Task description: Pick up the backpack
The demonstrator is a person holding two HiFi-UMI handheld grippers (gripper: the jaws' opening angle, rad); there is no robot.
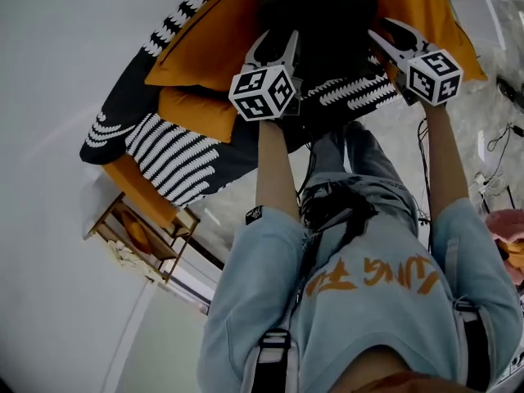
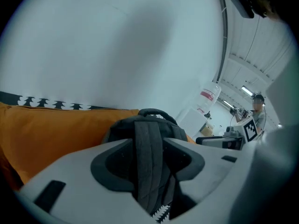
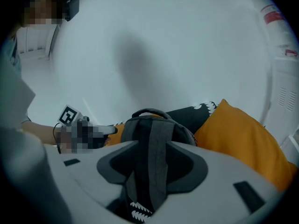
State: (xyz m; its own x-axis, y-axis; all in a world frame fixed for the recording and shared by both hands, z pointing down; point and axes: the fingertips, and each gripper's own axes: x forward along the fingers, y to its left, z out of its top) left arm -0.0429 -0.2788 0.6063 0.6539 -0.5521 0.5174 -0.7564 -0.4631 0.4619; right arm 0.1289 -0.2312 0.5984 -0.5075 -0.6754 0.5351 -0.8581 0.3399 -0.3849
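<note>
Standing at the bedside, the person faces a plain white wall (image 1: 57, 72) over a speckled floor (image 1: 393, 137), where cables (image 1: 491, 178) trail at the right. The bed carries orange bedding (image 1: 205, 47) and a black-and-white patterned blanket (image 1: 176, 158). A wooden bedside shelf (image 1: 143, 236) stands at the bed's corner; it holds an orange item and a pale one, neither identifiable.

The dark backpack (image 1: 319, 15) lies on the orange bedding between the two grippers. Its carry handle (image 2: 152, 112) is at the end away from the jaws, and its long axis runs away from the person.

- Left gripper (image 1: 274, 38): jaws released, one grey shoulder strap (image 2: 148, 157) running loose between them.
- Right gripper (image 1: 380, 33): jaws released, the other shoulder strap (image 3: 156, 162) between them, not clamped.
</note>
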